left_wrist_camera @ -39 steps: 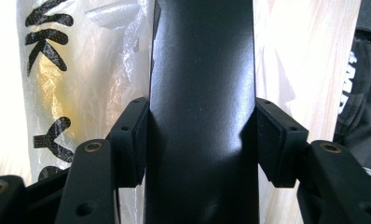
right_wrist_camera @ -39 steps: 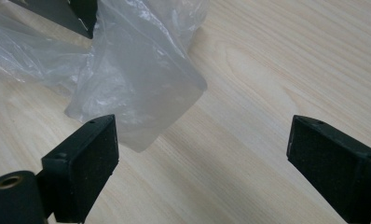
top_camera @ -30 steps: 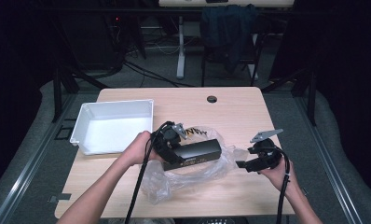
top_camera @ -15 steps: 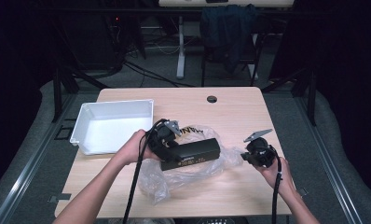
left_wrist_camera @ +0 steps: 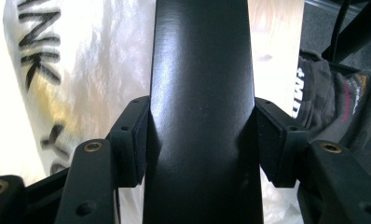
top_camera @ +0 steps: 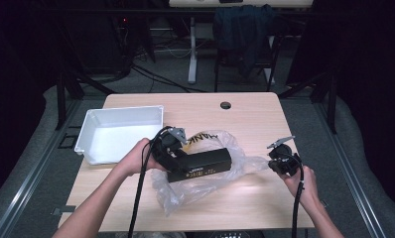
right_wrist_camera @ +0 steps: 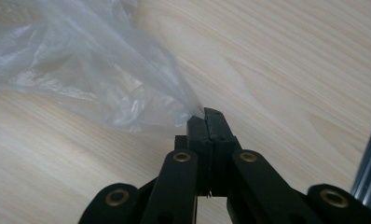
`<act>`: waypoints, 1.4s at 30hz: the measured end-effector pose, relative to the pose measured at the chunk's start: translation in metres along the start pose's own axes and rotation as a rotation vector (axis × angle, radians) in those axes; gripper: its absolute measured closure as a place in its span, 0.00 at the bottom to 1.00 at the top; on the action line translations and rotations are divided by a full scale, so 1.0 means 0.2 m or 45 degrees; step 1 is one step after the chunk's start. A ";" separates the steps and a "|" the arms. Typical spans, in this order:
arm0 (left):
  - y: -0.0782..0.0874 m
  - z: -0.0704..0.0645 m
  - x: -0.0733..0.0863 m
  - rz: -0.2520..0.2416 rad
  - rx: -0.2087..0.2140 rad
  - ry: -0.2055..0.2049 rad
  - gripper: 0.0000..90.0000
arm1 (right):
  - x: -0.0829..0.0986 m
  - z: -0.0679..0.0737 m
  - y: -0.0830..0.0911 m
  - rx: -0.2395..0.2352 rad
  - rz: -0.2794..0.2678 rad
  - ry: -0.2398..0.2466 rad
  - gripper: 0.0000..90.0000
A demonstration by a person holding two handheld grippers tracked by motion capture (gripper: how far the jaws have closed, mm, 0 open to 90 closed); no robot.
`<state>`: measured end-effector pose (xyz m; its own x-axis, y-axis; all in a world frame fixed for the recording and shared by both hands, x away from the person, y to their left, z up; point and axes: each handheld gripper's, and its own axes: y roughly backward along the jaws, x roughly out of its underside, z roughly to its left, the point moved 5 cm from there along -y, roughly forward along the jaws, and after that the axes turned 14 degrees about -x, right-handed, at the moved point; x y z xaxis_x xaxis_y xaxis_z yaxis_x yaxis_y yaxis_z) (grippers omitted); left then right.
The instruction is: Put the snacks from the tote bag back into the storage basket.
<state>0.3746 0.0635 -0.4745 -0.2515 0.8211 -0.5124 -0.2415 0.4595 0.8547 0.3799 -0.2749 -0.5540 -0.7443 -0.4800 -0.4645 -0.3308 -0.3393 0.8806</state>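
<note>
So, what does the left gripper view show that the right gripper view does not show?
The left gripper view shows the left gripper clamped on both sides of a black box, with black letters printed on the plastic behind it. The right gripper view shows the right gripper shut on a corner of that plastic, pulled into a point above bare wood. Both views share the clear plastic bag and the wooden table.

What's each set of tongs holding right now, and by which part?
Left tongs clamp the long black box across its width at its left end. Right tongs pinch the right edge of the clear plastic bag.
</note>
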 end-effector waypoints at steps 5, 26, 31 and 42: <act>0.01 0.02 0.04 -0.021 0.009 0.035 0.48 | 0.03 -0.05 0.00 0.009 0.010 -0.053 1.00; 0.24 0.16 -0.01 -0.105 -0.124 -0.013 0.48 | 0.00 -0.01 0.04 -0.086 -0.050 -0.008 0.85; 0.24 0.19 0.01 -0.081 -0.134 -0.032 0.48 | -0.01 0.02 0.12 -0.146 -0.146 0.010 0.43; 0.34 0.28 0.12 -0.112 -0.166 -0.018 0.48 | 0.00 0.04 0.24 -0.249 -0.221 0.040 0.12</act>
<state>0.4055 0.1333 -0.4238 -0.2113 0.7847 -0.5827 -0.3819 0.4825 0.7883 0.3598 -0.2852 -0.5119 -0.6665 -0.4248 -0.6127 -0.3311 -0.5676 0.7538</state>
